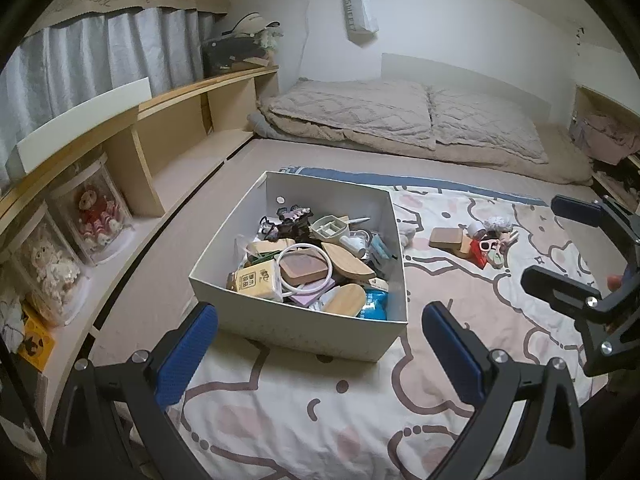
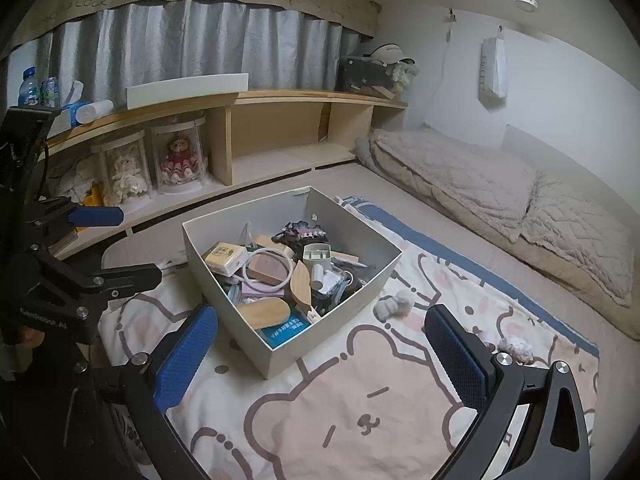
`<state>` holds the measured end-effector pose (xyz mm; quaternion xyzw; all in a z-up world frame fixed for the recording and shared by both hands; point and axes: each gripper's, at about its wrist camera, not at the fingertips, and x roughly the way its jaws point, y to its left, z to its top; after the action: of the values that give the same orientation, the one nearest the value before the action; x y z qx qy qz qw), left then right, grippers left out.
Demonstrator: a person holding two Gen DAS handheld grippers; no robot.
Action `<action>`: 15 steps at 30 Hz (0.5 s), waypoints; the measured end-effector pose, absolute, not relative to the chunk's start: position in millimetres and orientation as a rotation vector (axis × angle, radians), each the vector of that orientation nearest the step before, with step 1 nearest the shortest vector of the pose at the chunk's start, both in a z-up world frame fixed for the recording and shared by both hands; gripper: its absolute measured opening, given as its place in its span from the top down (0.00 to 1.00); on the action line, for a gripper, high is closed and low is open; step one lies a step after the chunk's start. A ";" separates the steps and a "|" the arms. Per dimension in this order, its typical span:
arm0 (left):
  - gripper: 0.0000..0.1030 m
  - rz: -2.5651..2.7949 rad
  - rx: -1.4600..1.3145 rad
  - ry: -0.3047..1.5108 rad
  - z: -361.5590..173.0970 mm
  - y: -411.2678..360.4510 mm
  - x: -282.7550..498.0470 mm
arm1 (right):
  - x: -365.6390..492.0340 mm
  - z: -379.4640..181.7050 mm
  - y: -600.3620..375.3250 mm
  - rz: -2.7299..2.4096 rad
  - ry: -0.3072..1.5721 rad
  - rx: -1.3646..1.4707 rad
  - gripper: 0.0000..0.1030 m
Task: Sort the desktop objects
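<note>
A white open box (image 1: 288, 332) sits on a cartoon-bear blanket (image 1: 304, 420), filled with several small items: wooden lids, a white ring, a tissue pack, hair clips, a blue packet. To its right lies a loose pile (image 1: 476, 244) of a wooden block, a red piece and white sunglasses. My left gripper (image 1: 320, 352) is open just in front of the box, holding nothing. My right gripper (image 1: 568, 248) hangs open near the pile. In the right wrist view the box (image 2: 332, 328) is ahead of the open right gripper (image 2: 320, 360), and the left gripper (image 2: 114, 245) shows at left.
A grey plush (image 2: 394, 304) and a small fluffy ball (image 2: 516, 346) lie on the blanket right of the box. A wooden shelf (image 2: 280, 100) with doll cases (image 2: 176, 160) runs along the left. Beige pillows (image 1: 400, 116) lie at the far end.
</note>
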<state>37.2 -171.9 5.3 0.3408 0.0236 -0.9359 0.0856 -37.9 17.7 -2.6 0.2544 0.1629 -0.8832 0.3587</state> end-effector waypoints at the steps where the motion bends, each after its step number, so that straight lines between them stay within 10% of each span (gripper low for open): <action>1: 0.00 -2.789 1.016 0.073 5.0 -172.4 37.8 | -37.1 -3.1 18.3 -2.277 0.417 0.659 0.00; 15: 0.00 -2.788 1.078 0.023 -2.9 -168.5 40.8 | -36.3 -16.8 28.8 -2.275 0.376 0.726 0.00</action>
<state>40.8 -168.5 -2.9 0.3596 0.0077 -0.9300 0.0763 -36.3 28.8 -16.8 0.2808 0.1455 -0.8801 0.3542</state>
